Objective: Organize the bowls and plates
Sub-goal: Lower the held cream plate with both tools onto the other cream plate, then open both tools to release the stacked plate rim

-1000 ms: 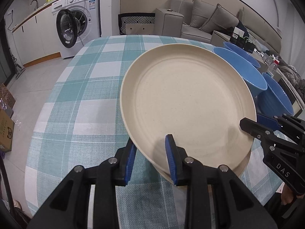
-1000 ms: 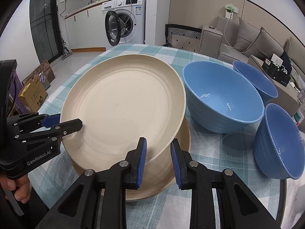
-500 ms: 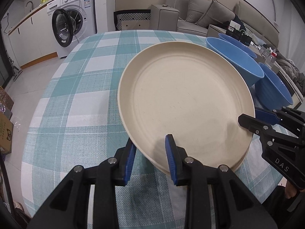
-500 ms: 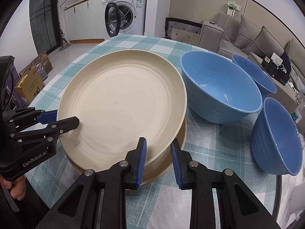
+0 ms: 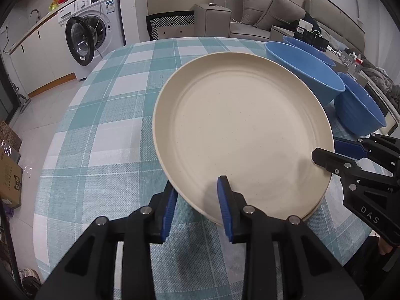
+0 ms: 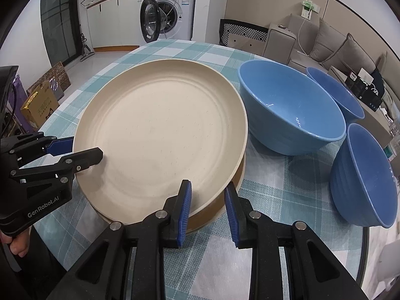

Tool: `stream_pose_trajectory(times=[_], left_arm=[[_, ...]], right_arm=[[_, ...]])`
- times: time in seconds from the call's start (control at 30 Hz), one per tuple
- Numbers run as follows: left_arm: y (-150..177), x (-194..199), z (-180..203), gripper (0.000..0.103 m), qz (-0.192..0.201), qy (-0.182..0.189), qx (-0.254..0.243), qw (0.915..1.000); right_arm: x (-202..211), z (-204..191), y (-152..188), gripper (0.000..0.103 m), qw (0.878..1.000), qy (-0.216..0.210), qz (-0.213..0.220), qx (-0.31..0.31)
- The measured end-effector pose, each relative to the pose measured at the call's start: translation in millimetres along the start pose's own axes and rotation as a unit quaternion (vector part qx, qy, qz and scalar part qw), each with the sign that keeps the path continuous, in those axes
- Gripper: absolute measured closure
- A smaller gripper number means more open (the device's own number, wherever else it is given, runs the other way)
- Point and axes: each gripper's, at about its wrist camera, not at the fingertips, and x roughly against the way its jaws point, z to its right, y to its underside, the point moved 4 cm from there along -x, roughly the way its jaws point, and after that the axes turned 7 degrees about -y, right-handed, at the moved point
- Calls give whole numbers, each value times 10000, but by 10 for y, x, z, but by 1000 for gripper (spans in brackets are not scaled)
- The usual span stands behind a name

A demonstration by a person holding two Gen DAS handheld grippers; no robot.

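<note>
1. Two cream plates are stacked on the table with the teal checked cloth (image 5: 105,115); we hold the upper plate (image 5: 240,130) by its near rim with both grippers, and it lies a little off centre on the lower plate (image 6: 220,205), which shows only as a crescent at the near right edge.
2. Our left gripper (image 5: 197,207) is clamped on the near left rim of the upper plate: one blue pad sits under the rim and the other rests on the inside of the plate.
3. Our right gripper (image 6: 207,210) is clamped in the same way on the near right rim of the upper plate, one pad on the inside and one outside, above the lower plate.
4. We cannot tell if the upper plate already rests fully on the lower one or is still a little tilted above it.
5. Three blue bowls stand to the right of the plates: the large bowl (image 6: 290,110) is just beside the plate rim, a second bowl (image 6: 337,92) is behind it, and the third bowl (image 6: 365,177) is nearer to us, apart from the plates.
6. Behind the table we see a washing machine (image 5: 90,35) with its door open and a grey sofa (image 5: 275,12).
</note>
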Motion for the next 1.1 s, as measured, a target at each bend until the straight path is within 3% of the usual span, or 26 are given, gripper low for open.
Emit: stream_pose_trajectory(times=[0.6, 1.1], left_arm=[[14, -10, 41, 68, 12, -48, -160, 9999], [-8, -55, -59, 64, 23, 129, 106, 9999]], right_arm=[[-52, 34, 40, 70, 9999, -109, -72, 55], [-16, 88, 49, 66, 9997, -257, -41, 22]])
